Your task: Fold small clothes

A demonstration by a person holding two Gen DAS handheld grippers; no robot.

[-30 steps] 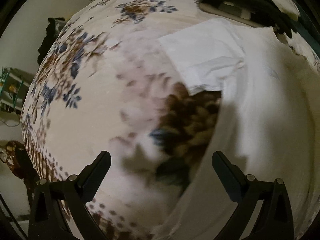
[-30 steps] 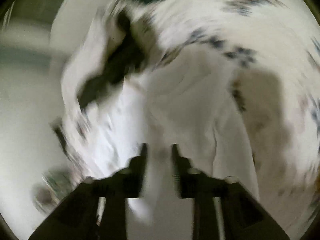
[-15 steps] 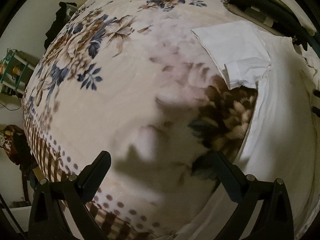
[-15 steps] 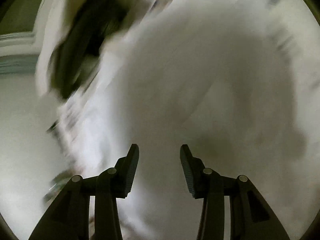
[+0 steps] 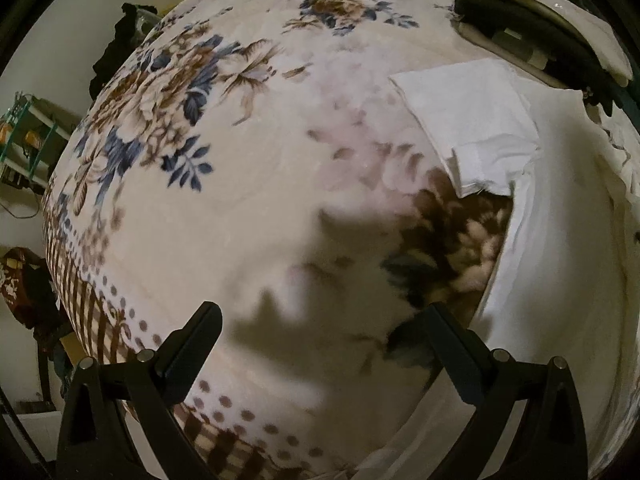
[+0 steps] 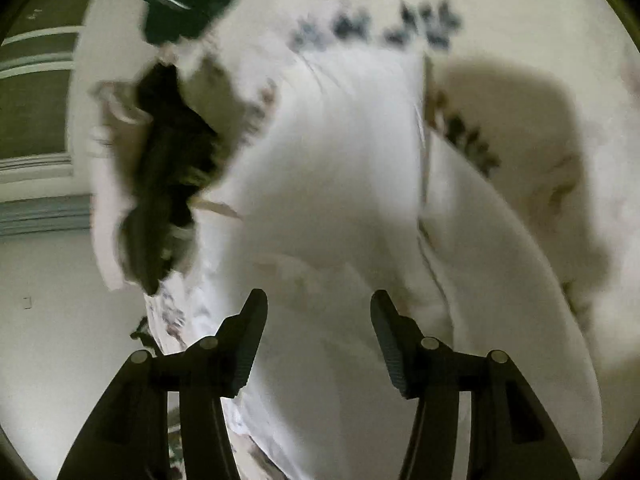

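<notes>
Both grippers have black, angular fingers [image 5: 200,332] with ribbed pads [image 6: 386,344] and silver screws.

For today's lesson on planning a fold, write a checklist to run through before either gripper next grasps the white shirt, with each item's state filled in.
1. Left gripper free to grasp: ok, jaws wide apart, nothing between them.
2. Right gripper free to grasp: ok, jaws apart and not gripping cloth.
3. White cotton T-shirt lying spread on the floral fleece blanket: ok.
4. Short sleeve flat: not ok, its hem edge is turned over.
5. Shirt lying smooth under the right gripper: cannot tell, that view is blurred.
6. Black clutter clear of the shirt: cannot tell, it lies very close to the far edge.
</notes>
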